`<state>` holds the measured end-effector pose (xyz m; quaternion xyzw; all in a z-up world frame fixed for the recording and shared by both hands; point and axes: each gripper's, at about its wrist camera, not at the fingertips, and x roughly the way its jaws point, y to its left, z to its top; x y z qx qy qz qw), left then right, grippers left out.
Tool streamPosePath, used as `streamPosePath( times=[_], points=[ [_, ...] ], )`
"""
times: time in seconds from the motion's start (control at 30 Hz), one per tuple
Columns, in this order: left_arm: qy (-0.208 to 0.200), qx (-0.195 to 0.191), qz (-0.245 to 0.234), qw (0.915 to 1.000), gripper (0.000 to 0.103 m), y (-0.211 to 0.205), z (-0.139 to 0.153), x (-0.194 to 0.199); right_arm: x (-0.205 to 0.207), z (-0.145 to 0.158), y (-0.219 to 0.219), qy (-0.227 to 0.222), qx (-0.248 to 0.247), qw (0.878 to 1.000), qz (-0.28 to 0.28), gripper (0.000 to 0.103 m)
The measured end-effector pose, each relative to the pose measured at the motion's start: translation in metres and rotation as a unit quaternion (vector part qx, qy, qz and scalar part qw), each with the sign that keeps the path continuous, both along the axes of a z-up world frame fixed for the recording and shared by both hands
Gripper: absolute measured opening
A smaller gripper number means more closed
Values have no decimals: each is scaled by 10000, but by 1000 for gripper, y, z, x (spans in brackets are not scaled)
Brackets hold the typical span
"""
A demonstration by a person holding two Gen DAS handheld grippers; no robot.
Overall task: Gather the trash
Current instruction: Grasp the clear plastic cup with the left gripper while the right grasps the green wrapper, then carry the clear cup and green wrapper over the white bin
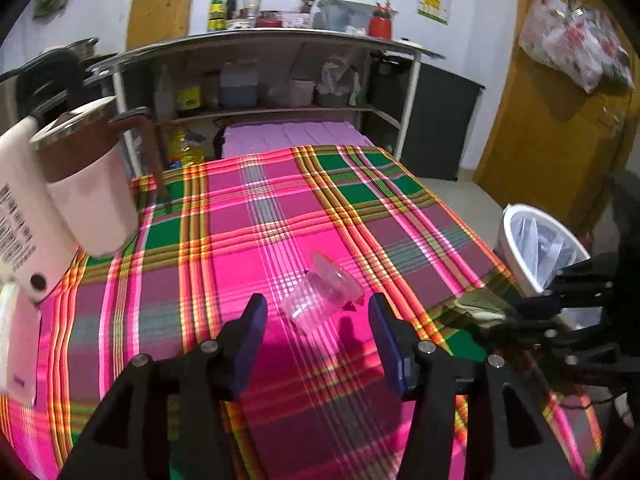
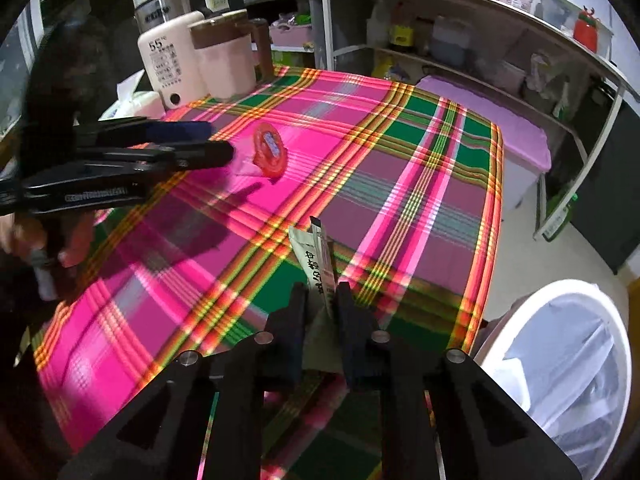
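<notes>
My left gripper (image 1: 318, 322) stood wide open low in the middle of its own view, its blue pads (image 1: 252, 340) well apart. A clear plastic cup (image 1: 322, 300) lay on its side on the plaid tablecloth (image 1: 240, 220) just beyond the fingertips, in the gap's line but not between the pads, and nothing touched it. In the right wrist view the same cup showed its peeled red lid (image 2: 269, 155) in the upper left of the frame, right at the tips of my left gripper, which entered from the left edge.

My right gripper (image 2: 320, 300) sat at the lower centre of its view with the jaws closed on a pale paper sachet (image 2: 316, 256) printed with dark characters. The sachet stood up out of the jaws, tilted a little, above the green and pink cloth near the table's edge.

The white bin (image 2: 560, 360), lined with a clear bag, filled the lower right corner of that view, beside the table and close to my right gripper. In the left wrist view it sat at the right edge (image 1: 536, 248), past the table's corner.

A pink kettle (image 1: 84, 184) stood at the upper left.
</notes>
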<state>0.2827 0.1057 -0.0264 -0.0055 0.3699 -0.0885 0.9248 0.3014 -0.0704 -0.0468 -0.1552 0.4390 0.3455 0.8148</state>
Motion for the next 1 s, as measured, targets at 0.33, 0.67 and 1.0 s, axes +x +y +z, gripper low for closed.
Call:
streamPosePath(
  times=[0.33, 0.67, 1.0],
  points=[
    [212, 301, -368, 9986, 55, -10, -15, 20, 2, -1, -9, 123, 183, 9994, -278, 15],
    [230, 322, -151, 9991, 53, -19, -14, 18, 0, 3, -19, 112, 364, 9979, -521, 15],
    [24, -22, 53, 10000, 53, -36, 5, -18, -18, 18, -39, 24, 621, 9950, -777, 15]
  ],
)
